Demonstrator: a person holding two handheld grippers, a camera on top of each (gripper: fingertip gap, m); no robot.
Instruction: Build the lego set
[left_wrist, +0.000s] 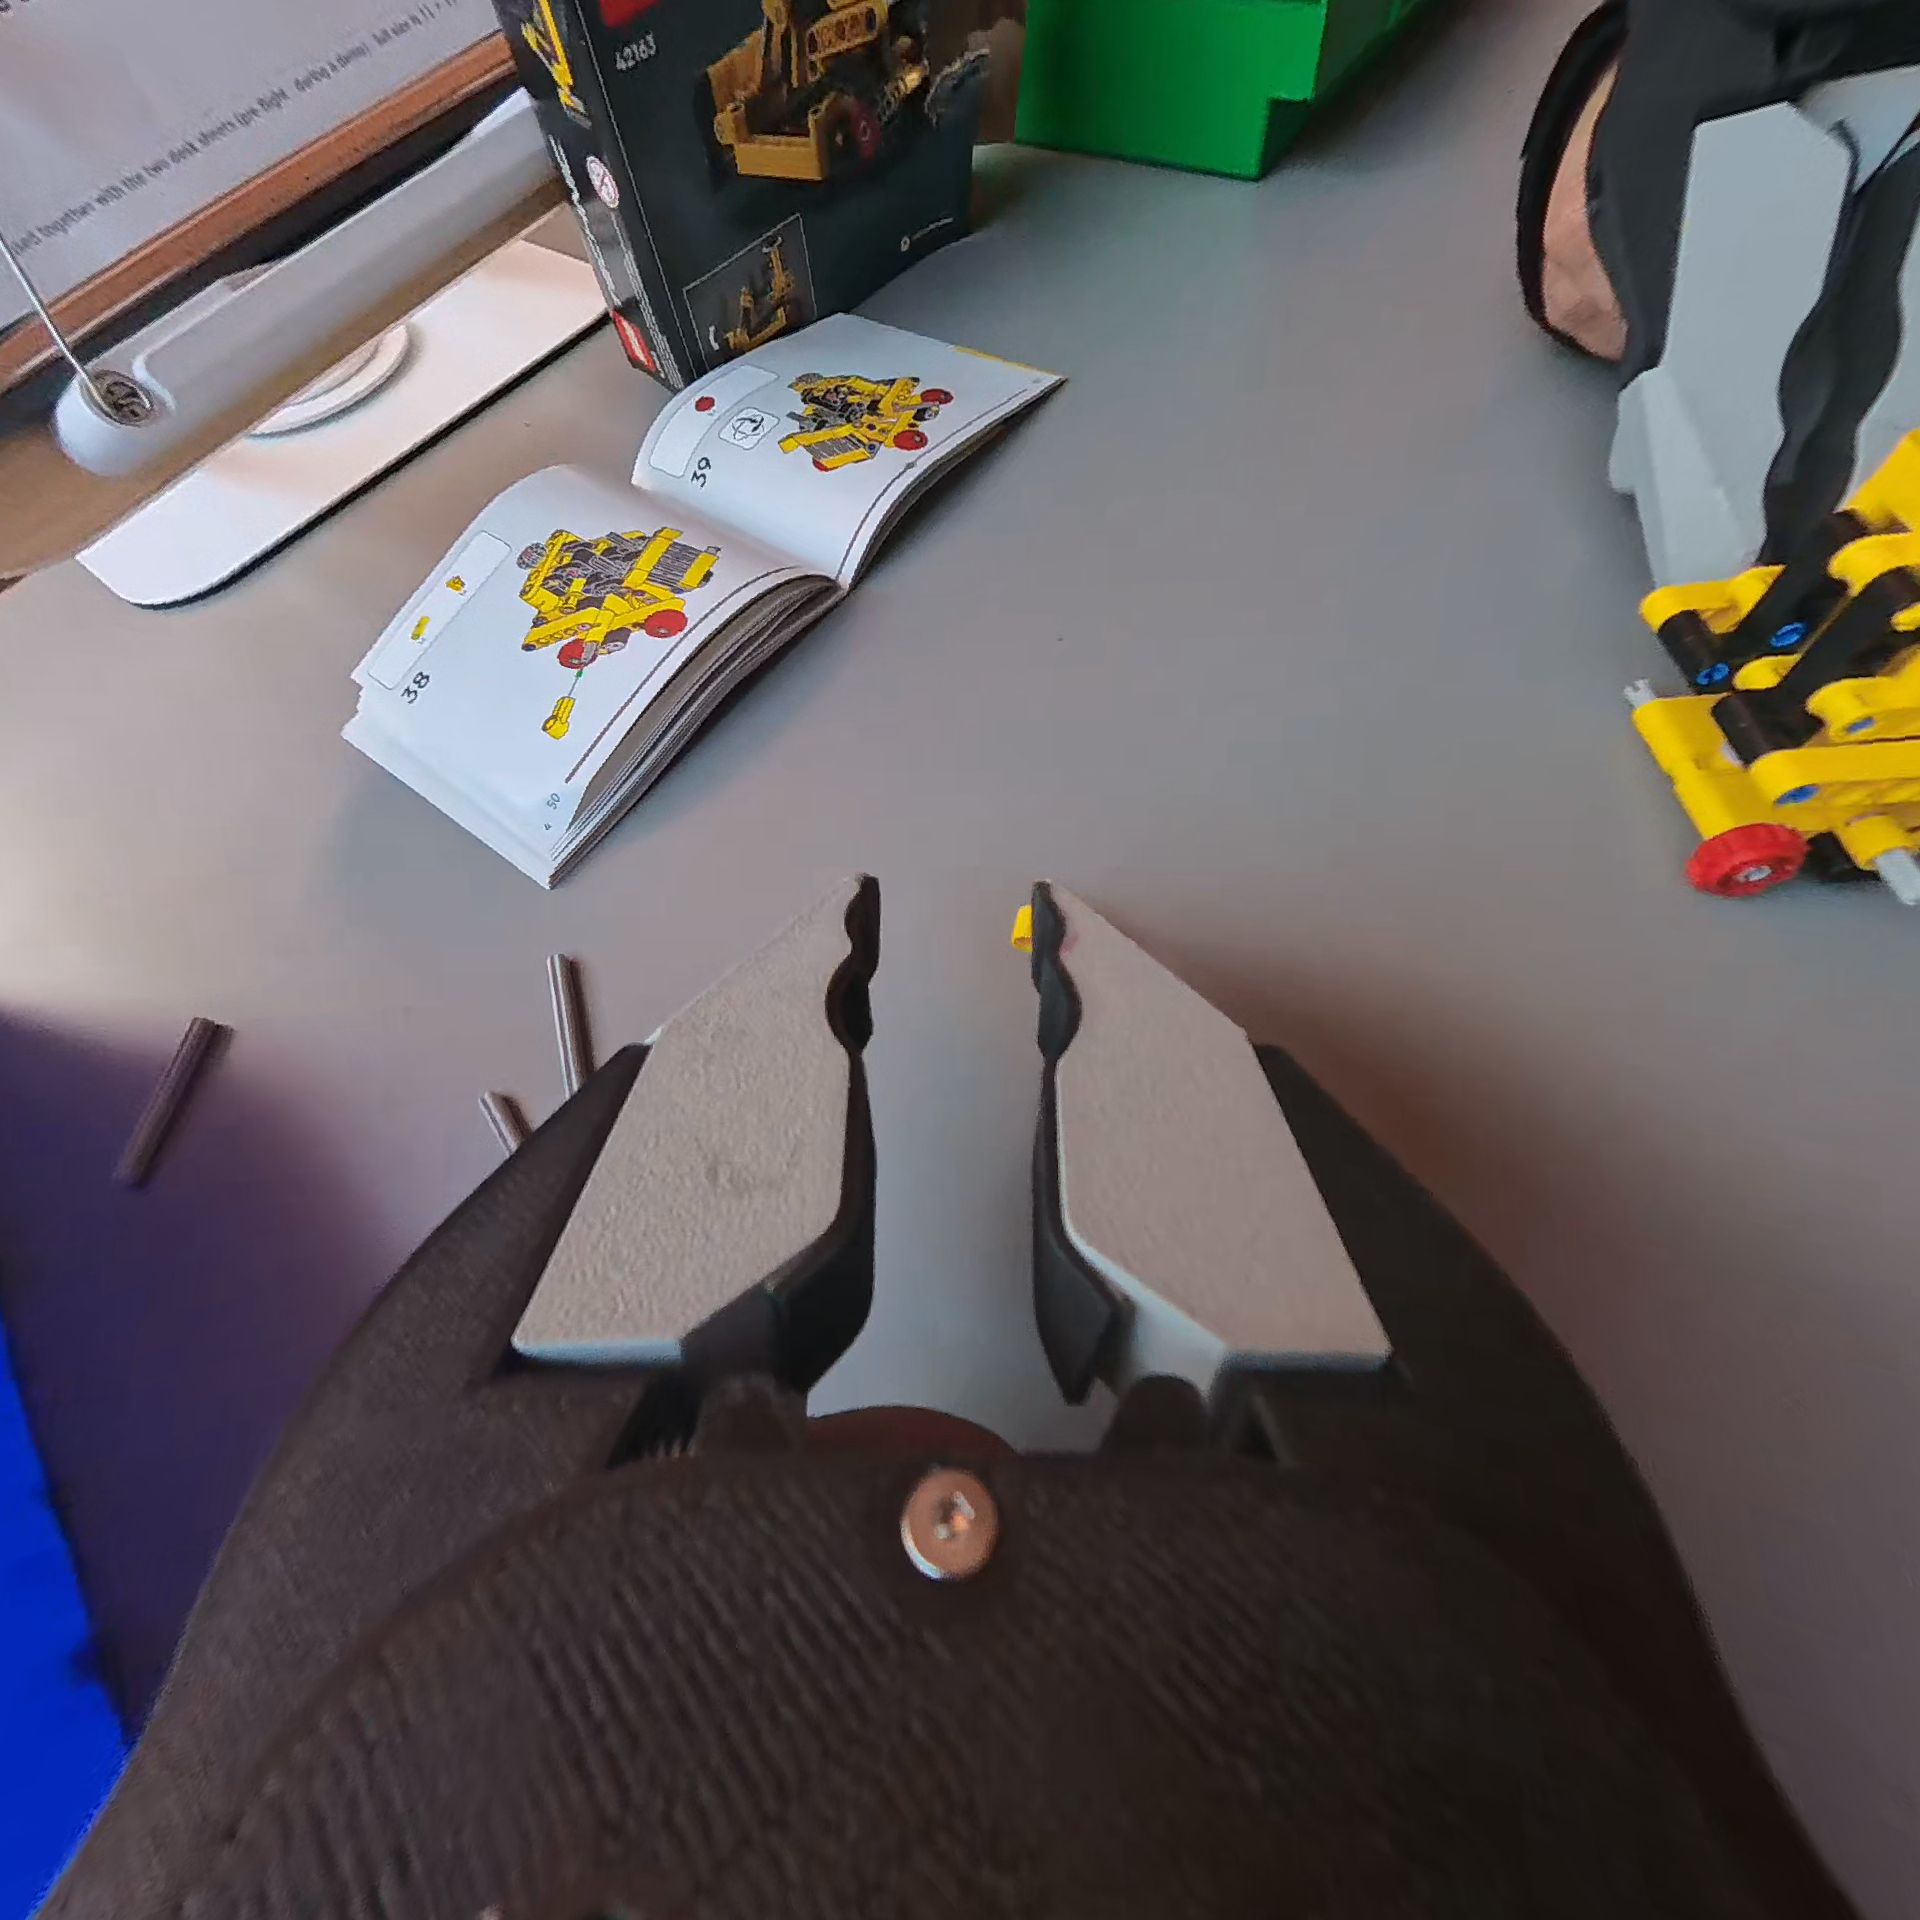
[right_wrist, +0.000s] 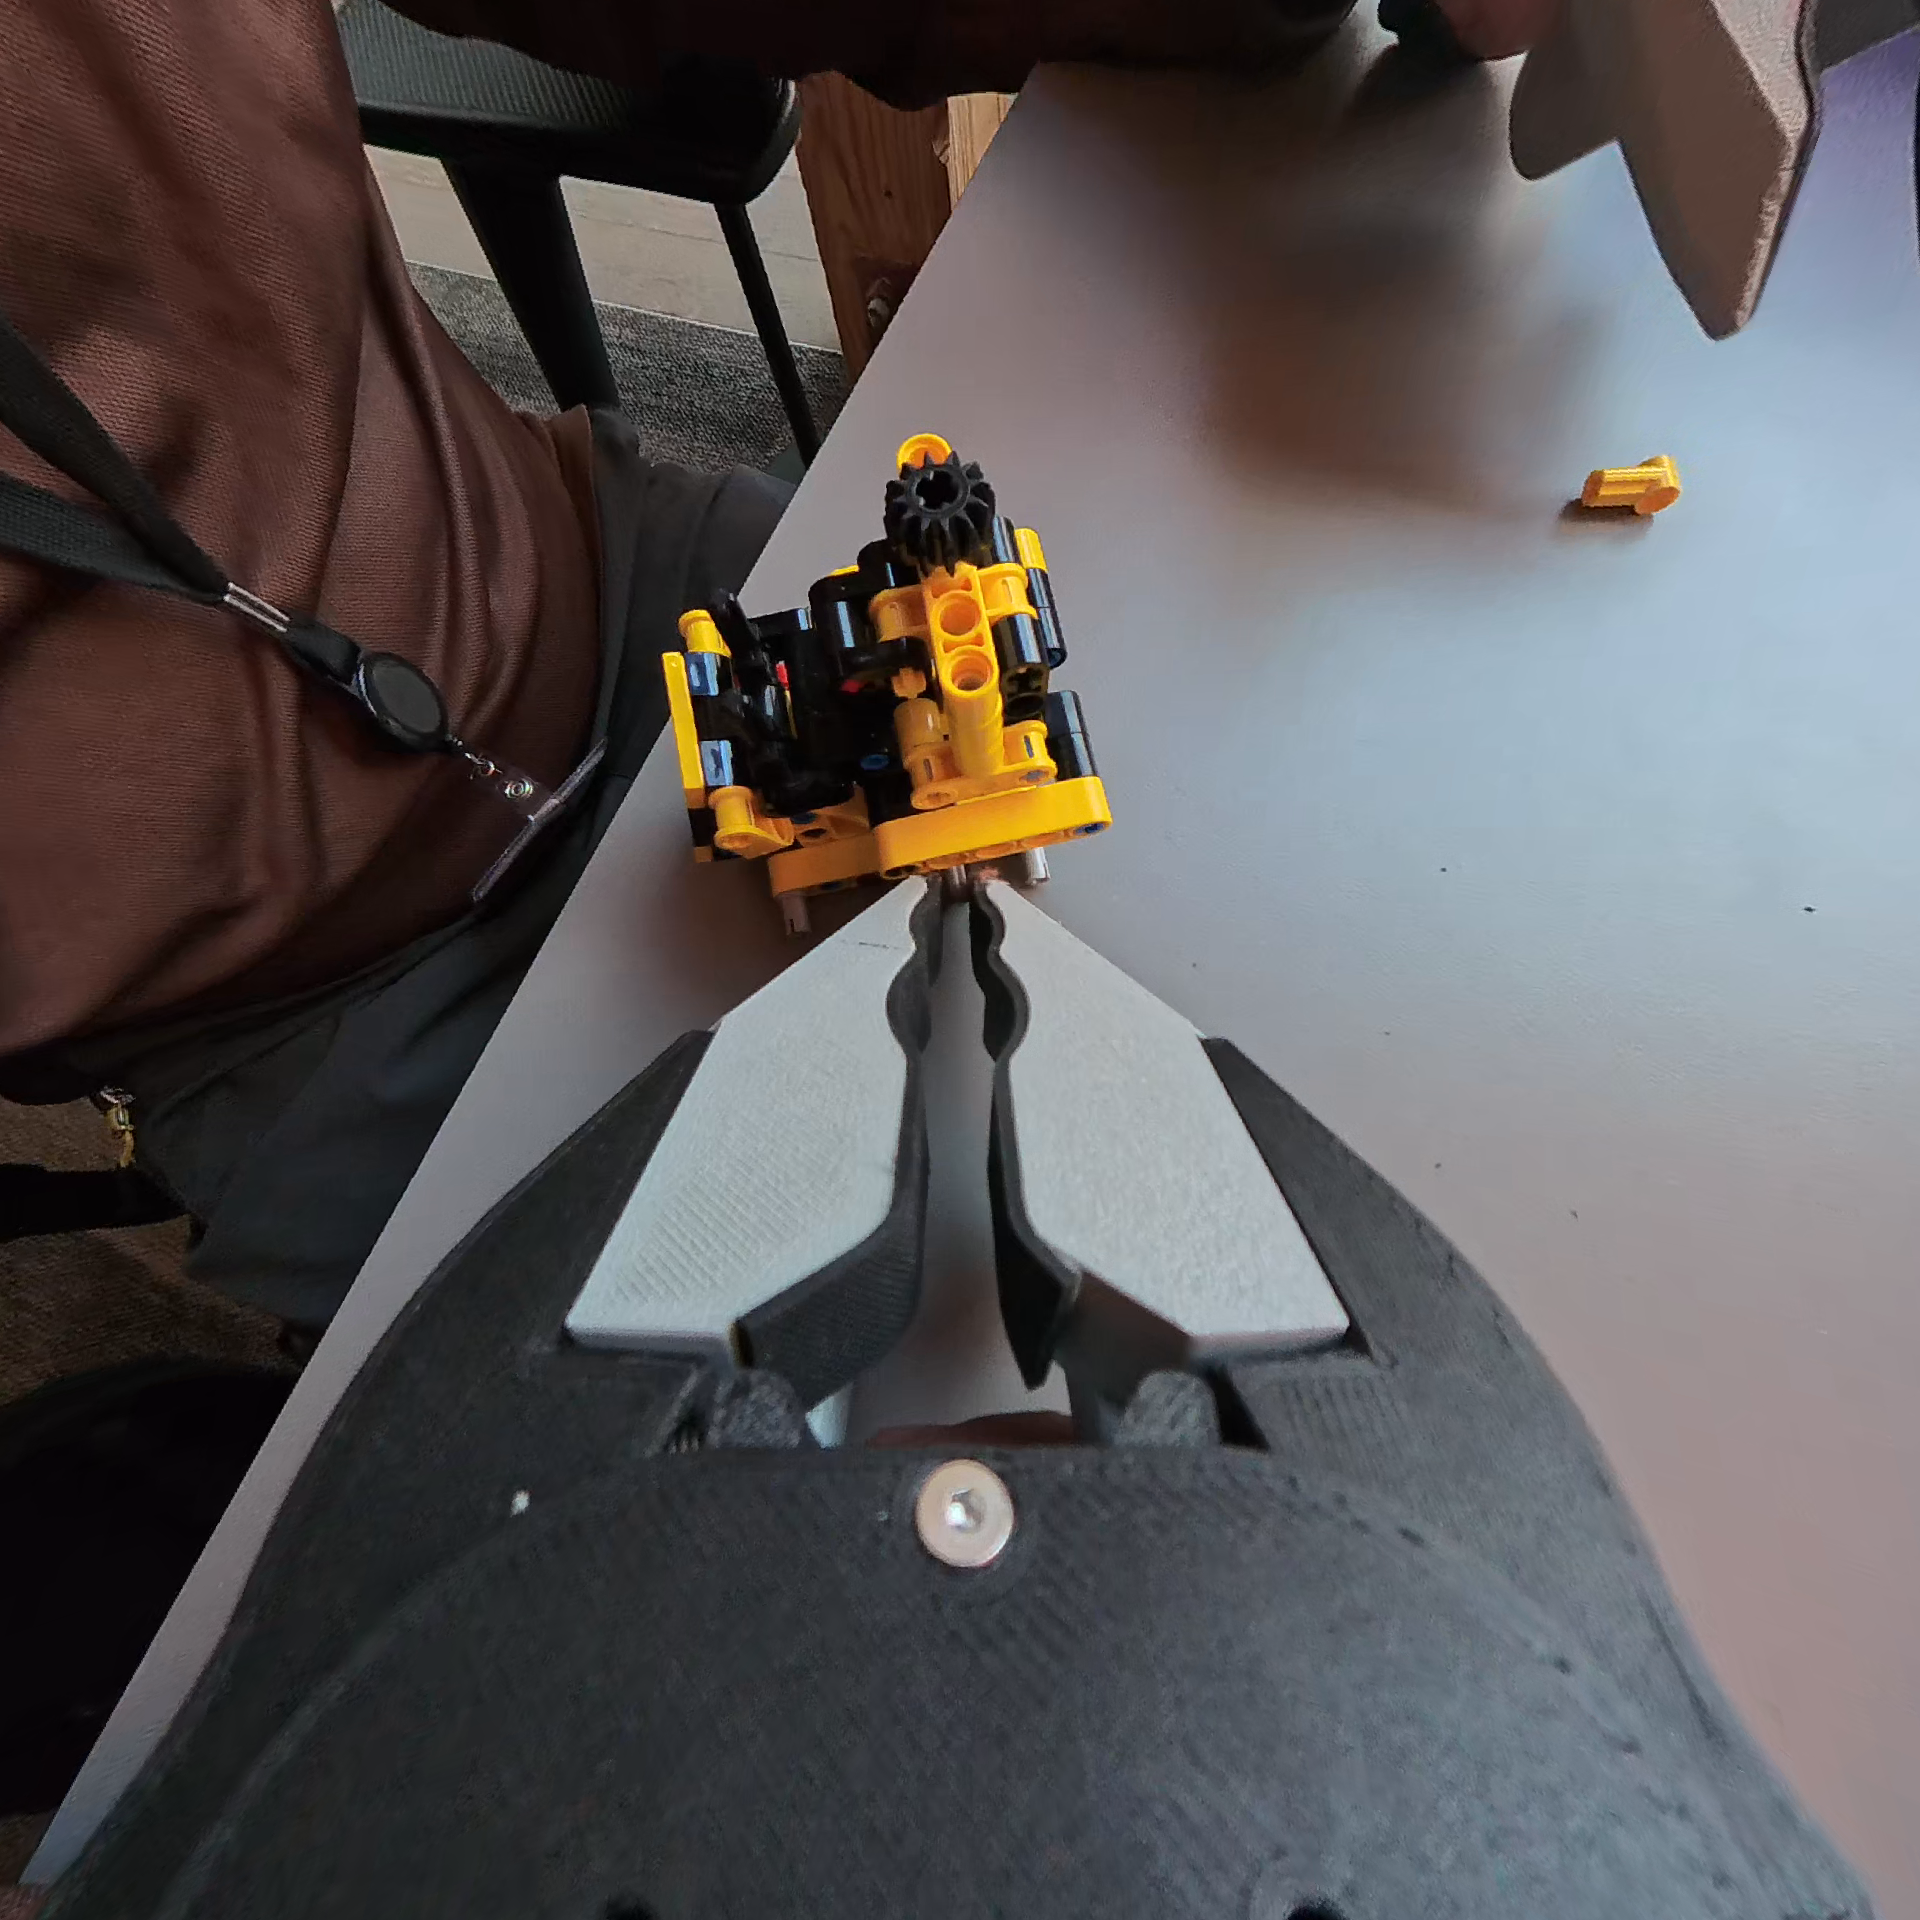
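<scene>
Left gripper (left_wrist: 954, 902): fingers apart, nothing between them, above the grey table (left_wrist: 1247, 727).
Small yellow piece (left_wrist: 1021, 927): on the table, just beside the tip of the right-side finger.
Instruction booklet (left_wrist: 665, 592): open, lying flat, ahead to the left.
Lego box (left_wrist: 769, 166): upright, behind the booklet.
Dark axles (left_wrist: 569, 1018): on the table, left of the fingers.
Yellow model (left_wrist: 1808, 727): far right, held by the right gripper (left_wrist: 1808, 561).

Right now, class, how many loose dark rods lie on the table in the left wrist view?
3: one rod far left, one just left of the left tool, and one half hidden under that tool's body. More may be hidden beneath it.
</scene>
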